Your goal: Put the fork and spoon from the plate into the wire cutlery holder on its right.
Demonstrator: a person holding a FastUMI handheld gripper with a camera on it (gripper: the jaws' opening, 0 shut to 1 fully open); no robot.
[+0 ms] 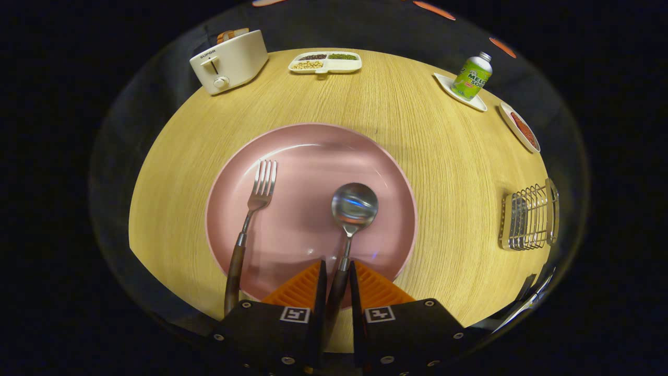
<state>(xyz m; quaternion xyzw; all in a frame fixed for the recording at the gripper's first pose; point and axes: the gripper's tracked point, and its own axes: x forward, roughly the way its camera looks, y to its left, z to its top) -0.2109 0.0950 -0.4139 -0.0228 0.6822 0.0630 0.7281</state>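
Observation:
A pink plate (313, 151) lies on the wooden table just ahead of my fingers. On it a fork (250, 219) lies to the left, tines pointing away, its dark handle reaching back over the rim. A spoon (354, 209) lies to the right of the fork, bowl up. My gripper (337, 269) has both fingers pressed against the spoon's dark handle, one on each side, so it is shut on the spoon. The wire cutlery holder (529, 216) stands on the table well to the right of the plate.
At the table's far side stand a cream toaster (229, 62), a divided snack tray (326, 61), a green can (473, 77) on a white coaster, and a small white dish (520, 128) with red contents. Bare wood lies between plate and holder.

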